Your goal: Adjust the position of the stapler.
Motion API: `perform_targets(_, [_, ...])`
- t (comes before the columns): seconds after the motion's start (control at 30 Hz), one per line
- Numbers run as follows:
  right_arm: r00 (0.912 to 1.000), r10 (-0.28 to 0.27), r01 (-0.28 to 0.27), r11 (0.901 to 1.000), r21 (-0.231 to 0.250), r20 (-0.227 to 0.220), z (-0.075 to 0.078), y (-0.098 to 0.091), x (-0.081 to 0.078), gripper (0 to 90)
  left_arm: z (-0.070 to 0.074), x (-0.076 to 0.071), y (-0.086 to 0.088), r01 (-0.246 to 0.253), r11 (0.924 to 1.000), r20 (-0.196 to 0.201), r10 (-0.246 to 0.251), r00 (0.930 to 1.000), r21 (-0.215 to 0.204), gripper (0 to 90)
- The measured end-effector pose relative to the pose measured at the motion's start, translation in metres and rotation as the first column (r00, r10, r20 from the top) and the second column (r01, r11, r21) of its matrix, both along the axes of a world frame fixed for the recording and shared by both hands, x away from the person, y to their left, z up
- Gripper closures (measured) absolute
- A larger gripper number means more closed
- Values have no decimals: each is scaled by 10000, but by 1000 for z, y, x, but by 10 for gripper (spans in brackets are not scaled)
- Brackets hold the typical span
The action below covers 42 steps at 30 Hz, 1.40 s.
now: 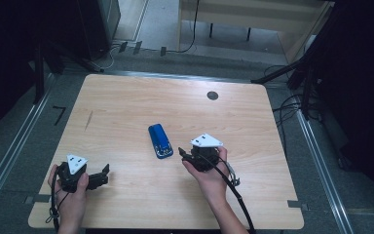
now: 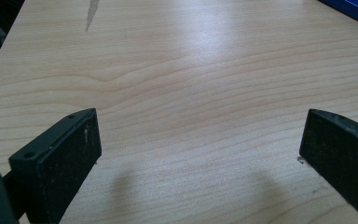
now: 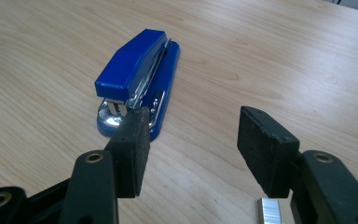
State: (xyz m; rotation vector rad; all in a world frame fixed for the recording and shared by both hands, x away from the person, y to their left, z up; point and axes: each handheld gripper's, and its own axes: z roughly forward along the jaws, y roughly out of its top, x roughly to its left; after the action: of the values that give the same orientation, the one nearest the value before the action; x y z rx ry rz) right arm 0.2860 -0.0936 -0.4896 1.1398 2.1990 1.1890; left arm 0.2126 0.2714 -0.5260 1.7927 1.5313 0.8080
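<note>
Two hands rest low on the wooden worktop (image 1: 126, 102), each gripping one hand-held gripper. The right hand-held gripper (image 3: 191, 140) points at the single blue stapler (image 3: 137, 74) lying mid-worktop, its jaws partly apart with nothing between them; one strip of staples (image 3: 270, 210) lies just beneath. The left hand-held gripper (image 2: 200, 154) sits near the worktop's left front corner, jaws wide over bare wood.
</note>
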Motion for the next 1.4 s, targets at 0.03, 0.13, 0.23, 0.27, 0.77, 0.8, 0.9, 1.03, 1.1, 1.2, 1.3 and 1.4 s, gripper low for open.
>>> perform_targets(0.03, [10000, 0, 0, 10000, 0, 0, 0, 0, 0, 449, 0, 0, 0, -15, 10000, 2, 15, 10000, -2, 0])
perform_targets(0.13, [10000, 95, -95, 9999, -51, -2, 2, 7, 3, 449, 0, 0, 0, -3, 10000, -13, 3, 10000, 22, 0])
perform_targets(0.23, [9999, 131, -131, 9999, -71, -49, 2, 10, 5, 448, 0, 0, 0, -22, 10000, -9, 22, 10000, 15, 0])
perform_targets(0.27, [9998, 198, -199, 9997, -108, -79, 2, 14, 7, 446, 0, 0, 0, -31, 10000, -6, 31, 10000, 9, 0])
perform_targets(0.77, [9954, 499, -490, 9987, 130, -812, -2, 38, 27, 409, 0, 0, 0, -21, 10000, 18, 21, 10000, -21, 0])
perform_targets(0.8, [9954, 499, -490, 9987, 130, -812, -2, 38, 27, 409, 0, 0, 0, -22, 10000, 14, 22, 10000, -22, 0])
perform_targets(0.9, [9935, 621, -585, 9975, 399, -950, -1, 41, 30, 385, 0, 0, 0, -29, 10000, -21, 29, 10000, 8, 0])
perform_targets(1.03, [9935, 689, -655, 9971, 398, -910, 0, 43, 30, 384, 0, 0, 0, -28, 10000, -26, 28, 10000, 4, 0])
perform_targets(1.1, [9934, 700, -665, 9969, 419, -903, 1, 45, 30, 384, 0, 0, 0, -27, 10000, -31, 27, 10000, 8, 0])
perform_targets(1.2, [9937, 740, -712, 9968, 361, -845, 1, 51, 32, 388, 0, 1, 1, -28, 10000, -41, 28, 10000, -3, 0])
perform_targets(1.3, [9929, 773, -756, 9969, 222, -907, 0, 56, 33, 388, 0, 1, 1, -34, 10000, -40, 33, 10000, -42, 0])
perform_targets(1.4, [9912, 804, -808, 9967, 1, -1055, -6, 63, 34, 390, 0, 1, 1, -47, 10000, -55, 46, 10000, -60, 0])
